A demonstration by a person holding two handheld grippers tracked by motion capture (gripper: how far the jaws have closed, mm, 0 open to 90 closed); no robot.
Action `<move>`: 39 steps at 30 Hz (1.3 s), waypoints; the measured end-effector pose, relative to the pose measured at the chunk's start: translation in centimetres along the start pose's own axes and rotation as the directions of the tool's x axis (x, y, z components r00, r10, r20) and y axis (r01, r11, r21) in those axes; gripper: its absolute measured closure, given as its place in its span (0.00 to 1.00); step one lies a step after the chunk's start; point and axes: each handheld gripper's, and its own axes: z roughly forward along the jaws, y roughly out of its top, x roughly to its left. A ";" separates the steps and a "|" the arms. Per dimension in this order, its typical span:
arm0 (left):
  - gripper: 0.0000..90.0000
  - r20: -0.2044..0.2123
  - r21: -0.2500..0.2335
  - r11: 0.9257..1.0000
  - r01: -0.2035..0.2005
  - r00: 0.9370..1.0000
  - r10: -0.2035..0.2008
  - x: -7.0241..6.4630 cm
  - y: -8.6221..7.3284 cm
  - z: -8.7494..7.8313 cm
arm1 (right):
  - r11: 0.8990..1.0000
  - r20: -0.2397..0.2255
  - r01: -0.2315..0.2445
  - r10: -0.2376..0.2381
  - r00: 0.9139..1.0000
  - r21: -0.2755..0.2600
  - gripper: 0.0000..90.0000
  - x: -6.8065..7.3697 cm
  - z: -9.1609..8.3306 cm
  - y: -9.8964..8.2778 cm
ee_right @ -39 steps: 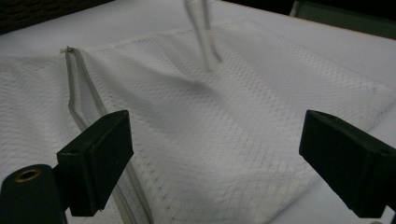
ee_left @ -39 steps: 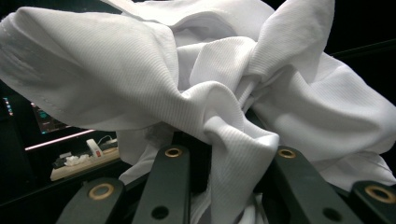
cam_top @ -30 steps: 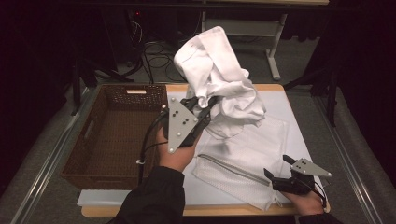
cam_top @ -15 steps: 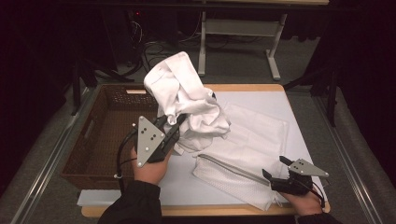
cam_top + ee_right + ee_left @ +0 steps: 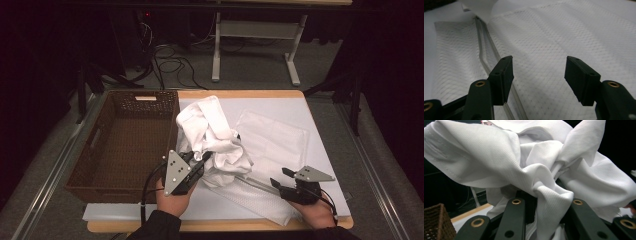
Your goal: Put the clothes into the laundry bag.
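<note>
Nearest the person, at the desk's front edge, the right gripper [image 5: 278, 176] sits low over a white mesh laundry bag [image 5: 272, 145] that lies flat on the desk [image 5: 320, 125]. Its jaws have just been closing but stand apart, with nothing pinched between them; in the right gripper view the two black pads hover above the bag's netting, and the bag's zipper strip [image 5: 484, 47] runs up and away past the left-hand pad. The zippered edge lies just beside the gripper's tips, toward the middle of the desk.

Slightly farther in and to the left, the left gripper [image 5: 200, 161] is pinched on a bunched white garment [image 5: 215, 140]. In the left gripper view the cloth [image 5: 544, 170] is gathered into a twisted knot right at the jaws, and a fold hangs down between them. The garment rests as a crumpled heap partly on the desk's pale cover and partly over the near left corner of the mesh bag, its upper folds leaning against the right wall of the basket.

That brown wicker basket [image 5: 95, 165] stands on the left of the desk, touching the garment along its right rim. Beyond the desk, cables and the legs of another table show on the dim floor.
</note>
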 end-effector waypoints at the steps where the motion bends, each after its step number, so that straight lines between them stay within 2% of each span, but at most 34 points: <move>1: 0.84 0.004 -0.006 1.000 0.012 1.000 -0.012 0.0 -0.4 -0.1 | 1.000 -0.002 -0.004 0.004 1.000 0.010 0.46 0.1 0.5 0.2; 2: 0.84 0.004 -0.006 1.000 0.012 1.000 -0.012 0.0 -0.4 -0.1 | 1.000 -0.002 -0.004 0.004 1.000 0.010 0.46 0.1 0.5 0.2; 3: 0.84 0.009 -0.024 0.999 0.039 0.999 -0.039 -0.1 -1.2 -0.4 | 0.999 -0.020 -0.008 0.009 1.000 0.039 0.49 0.5 1.4 0.4; 5: 0.84 0.019 -0.001 0.999 0.032 0.999 -0.032 -0.1 -1.6 -0.5 | 0.997 -0.034 0.004 -0.001 0.999 0.080 0.50 1.0 2.3 0.4; 8: 0.84 0.017 0.007 1.000 0.023 1.000 -0.023 -0.2 -2.1 -0.6 | 0.988 -0.037 0.057 -0.052 0.998 0.144 0.49 2.0 3.1 0.3; 10: 0.84 0.021 0.009 0.999 0.036 0.999 -0.036 -0.2 -2.3 -0.6 | 0.984 -0.047 0.074 -0.068 0.997 0.164 0.49 2.4 3.4 0.4; 12: 0.84 0.026 0.012 0.999 0.032 0.999 -0.032 -0.2 -2.4 -0.6 | 0.978 -0.033 0.096 -0.092 0.995 0.185 0.51 2.7 3.8 0.4; 15: 0.84 0.022 0.012 1.000 0.023 0.999 -0.023 -0.2 -2.3 -0.7 | 0.980 -0.031 0.084 -0.080 0.996 0.178 0.64 2.7 3.7 0.4; 16: 0.84 0.020 0.009 1.000 0.026 0.999 -0.026 -0.2 -2.3 -0.7 | 0.981 -0.032 0.067 -0.062 0.998 0.184 0.68 2.6 3.7 0.4; 17: 0.84 0.020 0.009 1.000 0.026 0.999 -0.026 -0.2 -2.3 -0.7 | 0.981 -0.032 0.067 -0.062 0.998 0.184 0.68 2.6 3.7 0.4; 18: 0.84 0.018 0.009 1.000 0.029 0.999 -0.029 -0.2 -2.3 -0.7 | 0.983 -0.021 0.063 -0.060 0.998 0.174 0.76 2.4 3.7 0.4; 24: 0.84 0.006 0.011 0.999 0.037 0.999 -0.037 -0.1 -2.4 -0.8 | 0.992 0.007 0.025 -0.026 1.000 0.127 0.93 1.2 2.7 0.8; 27: 0.84 0.003 0.009 0.999 0.042 0.999 -0.042 0.0 -2.4 -0.9 | 0.994 0.023 0.009 -0.012 1.000 0.112 0.97 0.4 2.3 0.8; 31: 0.84 -0.006 0.006 0.999 0.048 0.999 -0.048 0.2 -2.4 -1.0 | 0.994 0.024 -0.016 0.013 1.000 0.112 0.99 -0.7 1.9 0.5; 33: 0.84 -0.008 0.009 0.999 0.049 0.999 -0.049 0.3 -2.4 -1.1 | 0.995 0.022 -0.029 0.027 0.999 0.098 0.98 -0.8 1.7 0.5; 36: 0.84 -0.008 0.008 0.999 0.051 0.999 -0.051 0.3 -2.5 -1.1 | 0.996 -0.019 -0.032 0.033 0.999 0.078 0.91 -0.5 1.7 0.6; 39: 0.84 -0.010 0.006 0.999 0.051 0.999 -0.051 0.4 -2.5 -1.1 | 0.997 -0.060 -0.011 0.016 0.998 0.083 0.78 0.3 2.0 0.6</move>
